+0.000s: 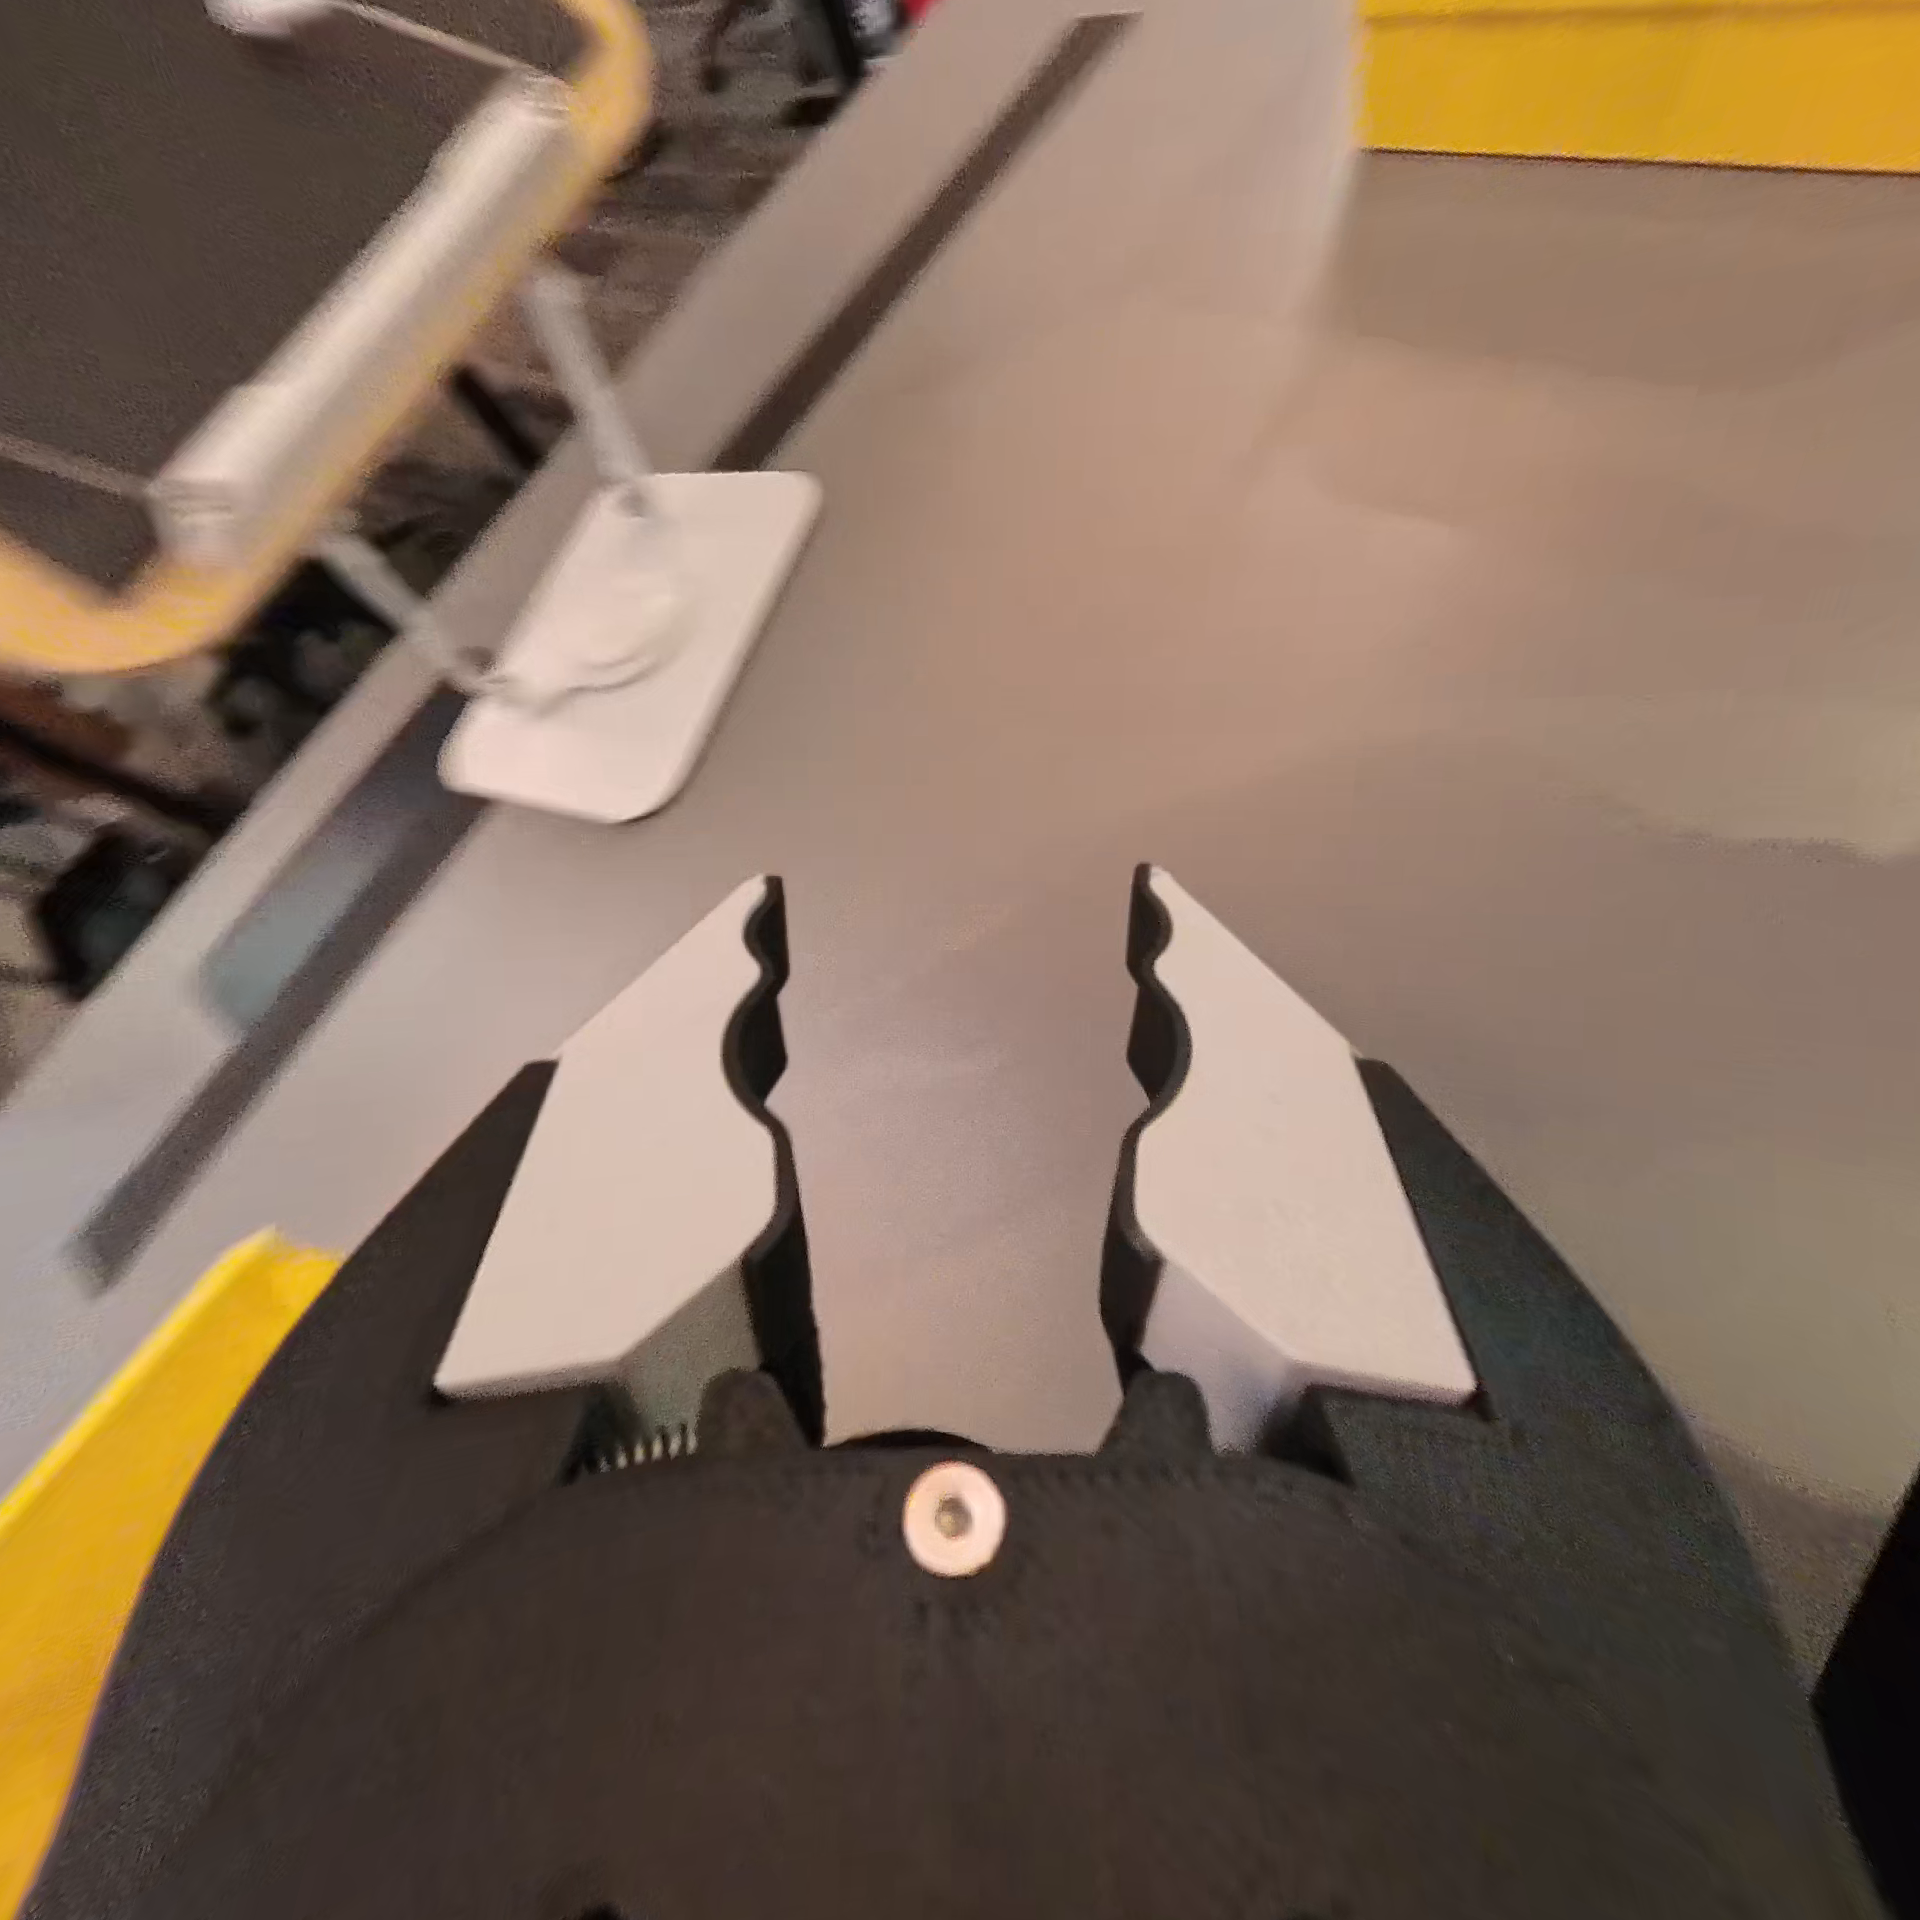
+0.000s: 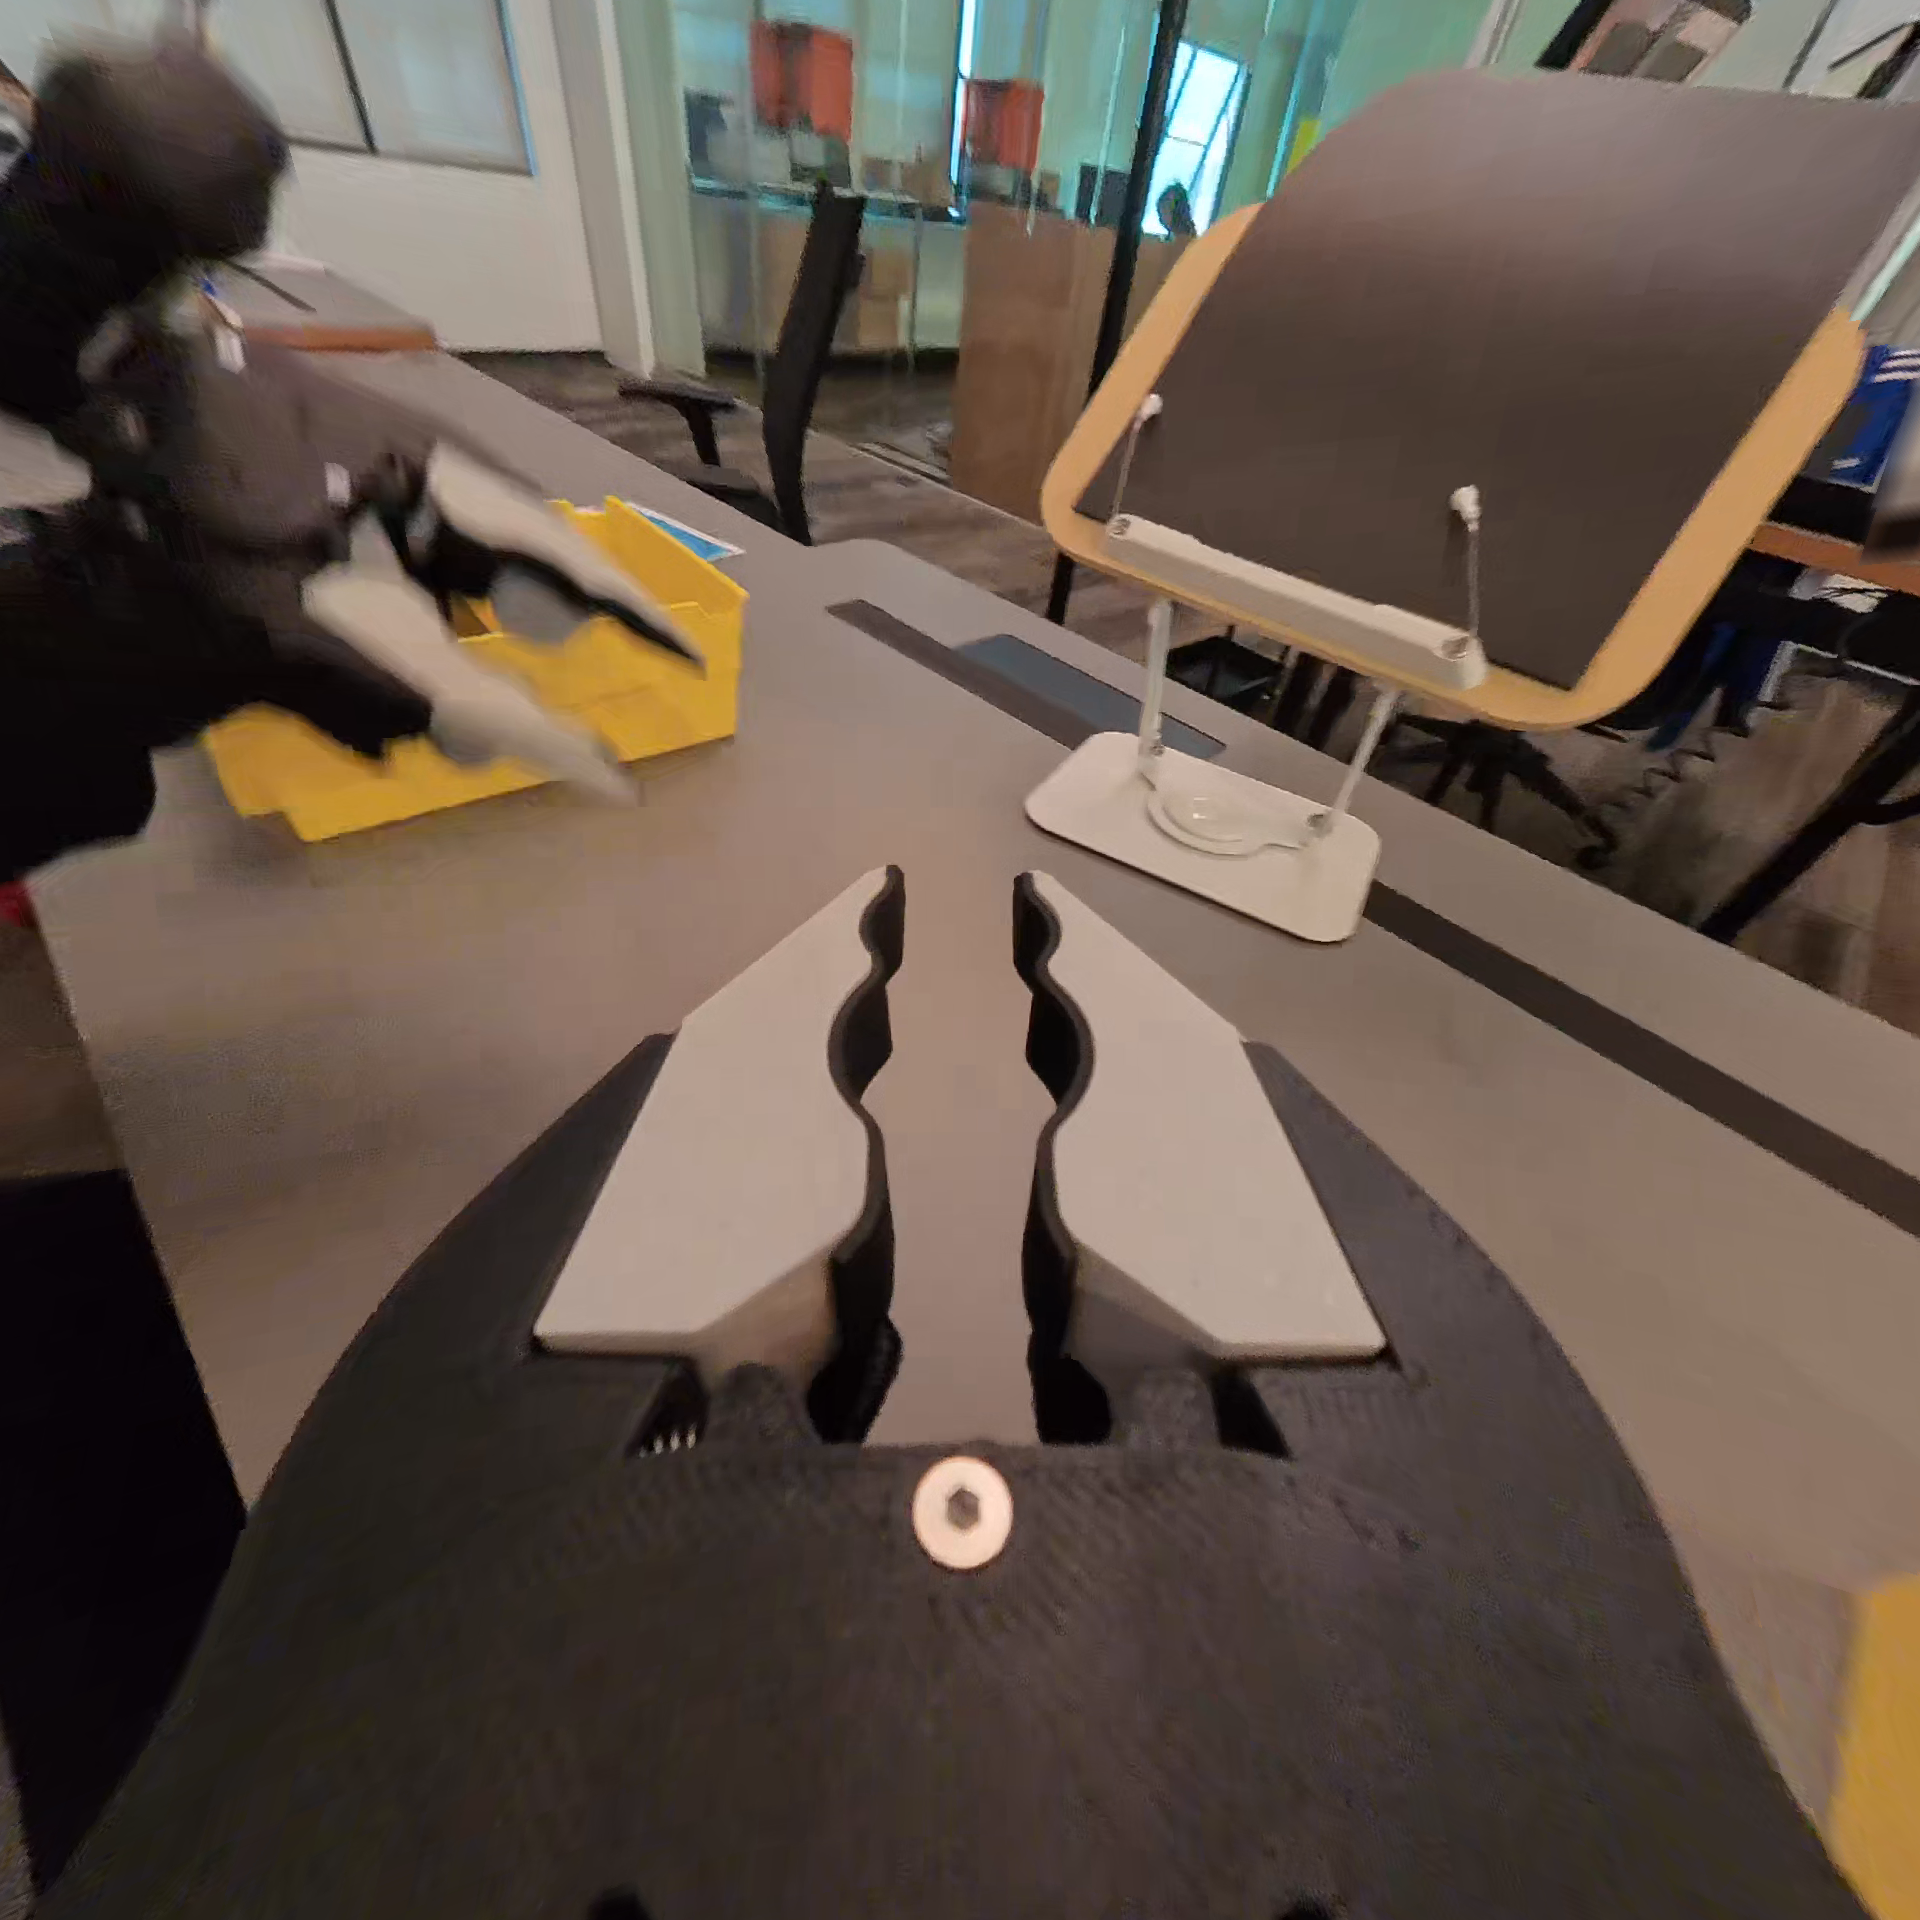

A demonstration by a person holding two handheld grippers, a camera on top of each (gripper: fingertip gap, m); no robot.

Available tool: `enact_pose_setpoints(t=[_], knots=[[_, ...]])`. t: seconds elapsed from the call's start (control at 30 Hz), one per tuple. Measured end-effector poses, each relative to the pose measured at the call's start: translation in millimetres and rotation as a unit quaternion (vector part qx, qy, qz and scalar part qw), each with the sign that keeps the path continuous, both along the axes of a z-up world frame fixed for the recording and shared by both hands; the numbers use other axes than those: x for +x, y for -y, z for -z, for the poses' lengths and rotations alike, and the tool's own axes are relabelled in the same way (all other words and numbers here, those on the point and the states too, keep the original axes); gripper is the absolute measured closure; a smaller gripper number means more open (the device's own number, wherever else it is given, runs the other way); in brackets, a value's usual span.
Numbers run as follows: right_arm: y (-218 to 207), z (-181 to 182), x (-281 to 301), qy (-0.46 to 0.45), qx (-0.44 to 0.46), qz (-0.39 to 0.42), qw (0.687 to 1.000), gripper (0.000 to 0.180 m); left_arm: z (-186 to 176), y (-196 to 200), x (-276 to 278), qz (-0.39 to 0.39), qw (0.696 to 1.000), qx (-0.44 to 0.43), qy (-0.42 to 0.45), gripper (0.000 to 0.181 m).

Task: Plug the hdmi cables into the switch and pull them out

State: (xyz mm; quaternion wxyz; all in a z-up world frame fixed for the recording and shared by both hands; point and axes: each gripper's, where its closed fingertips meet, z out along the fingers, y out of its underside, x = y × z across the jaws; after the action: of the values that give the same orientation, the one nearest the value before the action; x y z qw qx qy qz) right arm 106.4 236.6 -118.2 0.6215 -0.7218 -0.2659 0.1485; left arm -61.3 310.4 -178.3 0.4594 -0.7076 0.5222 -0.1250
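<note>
No HDMI cable and no switch shows in either view. My left gripper [image 1: 956, 883] is open and empty, held above the bare grey table [image 1: 1299, 644]. It also shows blurred at the left of the right wrist view [image 2: 644, 717], open, in front of a yellow bin [image 2: 623, 675]. My right gripper [image 2: 956, 883] is open with a narrower gap between its grey fingers [image 2: 769, 1122], empty, above the grey table [image 2: 520, 987].
A tilted dark board on a white stand [image 2: 1205, 831] stands at the table's far edge, also in the left wrist view [image 1: 634, 644]. A dark slot [image 2: 1558, 997] runs along the table. Yellow bins [image 1: 1642, 83] sit at the far right and near left. Office chairs stand beyond. My right fingertips sit around 20 cm from my left ones.
</note>
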Motion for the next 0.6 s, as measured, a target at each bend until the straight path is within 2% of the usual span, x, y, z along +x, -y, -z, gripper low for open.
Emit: enact_pose_setpoints(t=[0.07, 0.13, 0.33, 0.47, 0.6], knots=[[0, 15, -4, -0.013, 0.000, 0.008, 1.000, 0.163, -29, -31, -52, -0.056, 0.998, 0.005, -0.011, 0.118], [1, 30, -9, -0.027, -0.007, 0.003, 1.000, 0.163, -36, -63, -107, -0.094, 0.995, 0.003, -0.044, 0.121], [4, 79, -26, -0.037, -0.049, -0.030, 0.998, 0.163, 41, -129, -253, -0.144, 0.947, -0.122, -0.261, 0.118], [1, 101, -36, -0.037, -0.073, -0.048, 0.995, 0.163, 88, -144, -287, -0.119, 0.927, -0.191, -0.301, 0.110], [5, 122, -48, -0.024, -0.092, -0.069, 0.993, 0.163, 122, -160, -300, -0.109, 0.905, -0.218, -0.347, 0.106]])
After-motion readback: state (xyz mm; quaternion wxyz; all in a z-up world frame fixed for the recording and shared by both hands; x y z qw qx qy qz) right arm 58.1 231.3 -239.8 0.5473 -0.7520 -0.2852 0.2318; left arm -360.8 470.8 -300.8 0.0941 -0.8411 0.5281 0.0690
